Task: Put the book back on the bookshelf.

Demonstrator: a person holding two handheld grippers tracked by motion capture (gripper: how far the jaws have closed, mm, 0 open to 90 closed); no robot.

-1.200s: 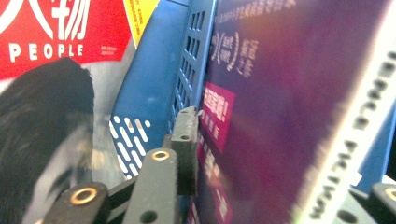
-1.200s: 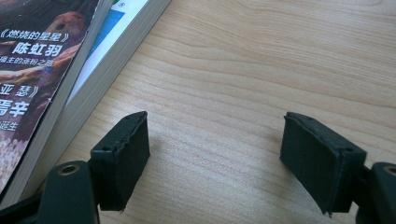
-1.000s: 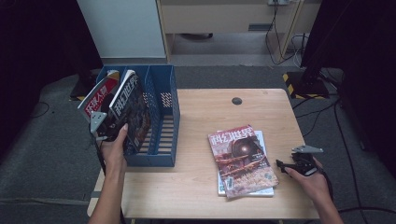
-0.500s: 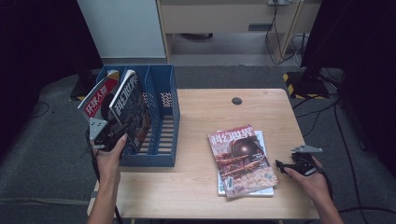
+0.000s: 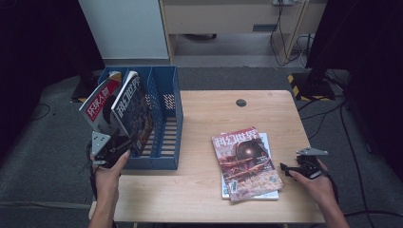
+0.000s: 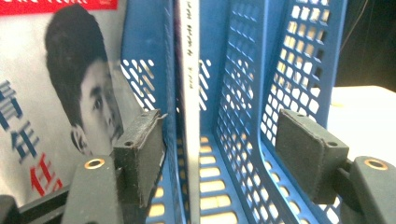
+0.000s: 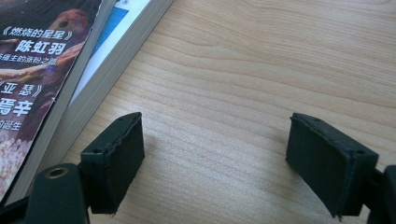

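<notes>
A blue three-slot file rack (image 5: 164, 142) stands on the left part of the wooden table (image 5: 204, 114). A red-and-white magazine (image 5: 97, 102) leans in its left slot, and a dark-covered magazine (image 5: 135, 111) stands in the slot beside it. My left gripper (image 5: 119, 145) is at the rack's near end. In the left gripper view it (image 6: 224, 158) is open, with the dark magazine's spine (image 6: 190, 93) and a blue divider (image 6: 289, 70) between its jaws, untouched. A stack with a dark magazine (image 5: 244, 161) on a white book (image 5: 266, 194) lies flat on the right. My right gripper (image 5: 287, 168) rests just right of the stack, open (image 7: 215, 163) over bare wood.
A small black round plug (image 5: 241, 102) sits in the table's far middle. The right slot of the rack holds nothing. Behind the table are a cabinet (image 5: 228, 19) and floor cables (image 5: 285, 33), with a yellow-black striped foot (image 5: 297, 80) at the right.
My left gripper has drawn back from the dark magazine toward the person, and the magazine stays standing in the rack. The right gripper has not moved.
</notes>
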